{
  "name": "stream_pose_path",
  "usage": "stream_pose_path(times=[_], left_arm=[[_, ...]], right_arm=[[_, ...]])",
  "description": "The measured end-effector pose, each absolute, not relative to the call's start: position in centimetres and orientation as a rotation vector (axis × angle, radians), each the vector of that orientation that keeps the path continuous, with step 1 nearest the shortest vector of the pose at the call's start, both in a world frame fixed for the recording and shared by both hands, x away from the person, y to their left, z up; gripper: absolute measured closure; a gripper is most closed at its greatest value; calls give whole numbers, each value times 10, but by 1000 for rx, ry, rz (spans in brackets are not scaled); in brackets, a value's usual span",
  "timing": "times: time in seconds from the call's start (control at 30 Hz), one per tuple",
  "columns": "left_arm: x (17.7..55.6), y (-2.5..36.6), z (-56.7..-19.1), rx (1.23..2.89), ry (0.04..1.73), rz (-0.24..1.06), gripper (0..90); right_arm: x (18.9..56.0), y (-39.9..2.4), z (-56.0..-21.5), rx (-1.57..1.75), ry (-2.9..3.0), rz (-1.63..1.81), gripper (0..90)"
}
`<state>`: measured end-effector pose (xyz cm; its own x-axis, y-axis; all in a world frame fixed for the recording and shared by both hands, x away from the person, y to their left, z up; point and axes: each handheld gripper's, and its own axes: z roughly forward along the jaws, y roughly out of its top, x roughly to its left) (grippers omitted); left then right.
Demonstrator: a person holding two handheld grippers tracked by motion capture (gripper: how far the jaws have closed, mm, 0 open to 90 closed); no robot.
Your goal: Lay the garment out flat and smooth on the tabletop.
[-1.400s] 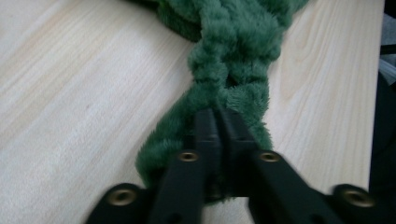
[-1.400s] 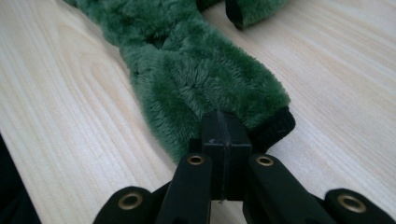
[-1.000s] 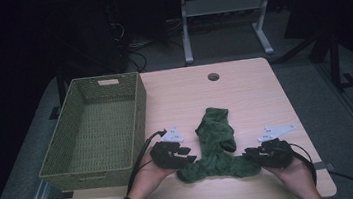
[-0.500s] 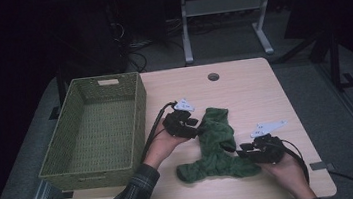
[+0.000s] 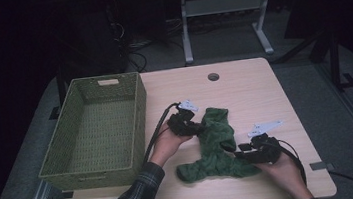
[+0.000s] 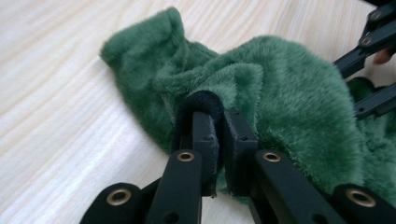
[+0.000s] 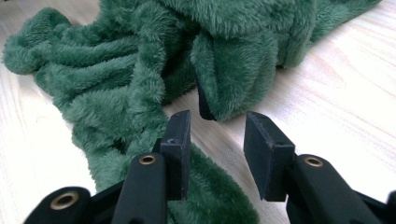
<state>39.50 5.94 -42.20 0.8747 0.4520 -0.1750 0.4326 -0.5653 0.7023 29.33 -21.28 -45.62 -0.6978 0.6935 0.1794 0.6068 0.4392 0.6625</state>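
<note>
A fuzzy green cloth [image 5: 217,145] lies crumpled on the near half of the wooden table [image 5: 249,91]. My left gripper [image 5: 199,127] is at the cloth's far left part. Its jaws have just been closing and are shut [image 6: 219,121] on a black-hemmed edge of the cloth [image 6: 289,93]. My right gripper [image 5: 238,152] sits at the cloth's near right side. Its jaws [image 7: 215,135] have just been opening. A fold of the cloth [image 7: 229,70] lies just past their tips, and the pads do not press on it.
A green woven basket [image 5: 136,119] stands at the table's left, close beside my left forearm. A round cable hole [image 5: 213,76] is near the far edge. The other gripper's black linkage [image 6: 373,56] shows at the top right of the left gripper view.
My left hand has moved away from the front edge to the cloth's far part and closed on its edge. The right hand has stayed near the cloth's near right side.
</note>
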Motion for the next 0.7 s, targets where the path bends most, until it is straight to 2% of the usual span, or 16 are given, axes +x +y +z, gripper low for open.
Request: stream_pose_path(times=[0.3,0.43,0.7], left_arm=[[388,72,-414,2195,654,34,849],[385,74,-412,2192,647,38,849],[376,84,-404,2186,656,69,853]], right_arm=[[304,-205,-461,1188,2559,1103,611],[313,-204,-462,1185,2541,1072,769],[325,-219,-437,1185,2429,1098,818]])
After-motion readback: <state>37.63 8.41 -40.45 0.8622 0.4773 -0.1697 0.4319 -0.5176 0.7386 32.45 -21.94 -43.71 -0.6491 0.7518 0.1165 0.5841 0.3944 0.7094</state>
